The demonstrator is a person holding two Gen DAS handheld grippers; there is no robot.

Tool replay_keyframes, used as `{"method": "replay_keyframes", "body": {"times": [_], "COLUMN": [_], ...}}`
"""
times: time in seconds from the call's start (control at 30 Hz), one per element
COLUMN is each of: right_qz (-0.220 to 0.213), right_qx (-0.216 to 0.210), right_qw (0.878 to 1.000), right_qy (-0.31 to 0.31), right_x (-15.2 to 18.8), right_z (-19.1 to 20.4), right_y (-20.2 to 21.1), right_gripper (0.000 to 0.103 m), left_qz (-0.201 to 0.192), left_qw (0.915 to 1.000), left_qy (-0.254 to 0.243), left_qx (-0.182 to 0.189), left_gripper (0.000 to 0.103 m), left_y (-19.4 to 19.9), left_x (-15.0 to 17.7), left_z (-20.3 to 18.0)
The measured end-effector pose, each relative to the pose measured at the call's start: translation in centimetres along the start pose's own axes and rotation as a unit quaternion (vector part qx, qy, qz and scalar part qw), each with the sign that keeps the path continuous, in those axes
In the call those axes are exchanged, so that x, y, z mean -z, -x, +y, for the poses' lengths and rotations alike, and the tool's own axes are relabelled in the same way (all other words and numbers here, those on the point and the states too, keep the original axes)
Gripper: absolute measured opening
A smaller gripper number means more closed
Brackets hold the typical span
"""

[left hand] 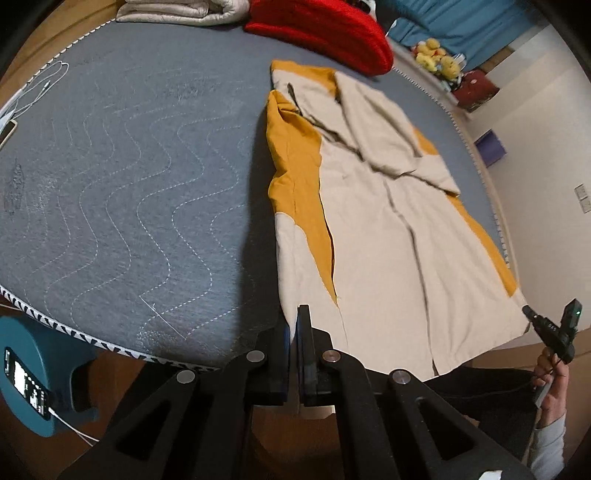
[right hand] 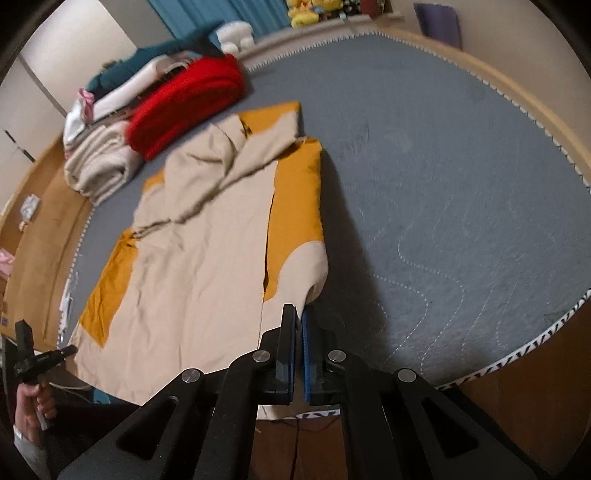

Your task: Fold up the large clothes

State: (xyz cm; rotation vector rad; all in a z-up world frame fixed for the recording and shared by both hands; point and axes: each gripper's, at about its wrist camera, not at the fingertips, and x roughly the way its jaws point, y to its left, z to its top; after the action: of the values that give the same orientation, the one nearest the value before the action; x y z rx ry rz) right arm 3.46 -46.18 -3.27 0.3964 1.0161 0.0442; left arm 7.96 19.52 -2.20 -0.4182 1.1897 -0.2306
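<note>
A large beige and mustard garment [left hand: 369,221] lies lengthwise on the grey quilted mattress [left hand: 129,184], its sleeves folded in over the chest. My left gripper [left hand: 297,317] is shut on the hem's near left corner, and beige cloth shows between the pads. At the hem's other corner my right gripper [left hand: 528,312] is in a person's hand. In the right wrist view the garment [right hand: 207,258] runs away from my right gripper [right hand: 298,317], which is shut on the near right hem corner. My left gripper [right hand: 68,350] pinches the far left corner.
A folded red cloth [left hand: 325,33] and a folded beige blanket [left hand: 184,11] lie at the mattress head. A teal stool [left hand: 44,369] with a phone [left hand: 26,384] stands at the near left. Another phone [left hand: 7,133] with a cable lies at the left edge. A purple box [left hand: 489,149] is on the floor.
</note>
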Motion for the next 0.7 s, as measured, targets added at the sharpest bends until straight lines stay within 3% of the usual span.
{"method": "replay_keyframes", "body": {"times": [0.2,0.33,0.5,0.7], "right_qz": [-0.015,-0.006,-0.022,-0.049], "right_qx": [-0.018,-0.012,-0.025,-0.051], "right_qw": [1.000,1.000,0.999,0.997], "right_qy": [-0.002,0.014,0.027,-0.006], "right_x": [0.3,0.3,0.7,1.9], "right_z": [-0.9,-0.9,-0.2,-2.9], "right_y": [3.9,3.7,5.7,11.7], "right_gripper": [0.000,0.000,0.000,0.000], "left_qz": [0.001,0.005,-0.008,-0.014], "left_qw": [0.9996,0.9997,0.9981,0.9949], "left_qy": [-0.029,-0.020,-0.050,-0.073], "left_qx": [0.006,0.014,0.034,0.068], "left_gripper": [0.001,0.001,0.001,0.001], "left_y": [1.4,1.7,5.5,10.4], "left_x": [0.9,1.5,3.3,6.3], "left_z": [-0.6,-0.5,-1.7,-2.2]}}
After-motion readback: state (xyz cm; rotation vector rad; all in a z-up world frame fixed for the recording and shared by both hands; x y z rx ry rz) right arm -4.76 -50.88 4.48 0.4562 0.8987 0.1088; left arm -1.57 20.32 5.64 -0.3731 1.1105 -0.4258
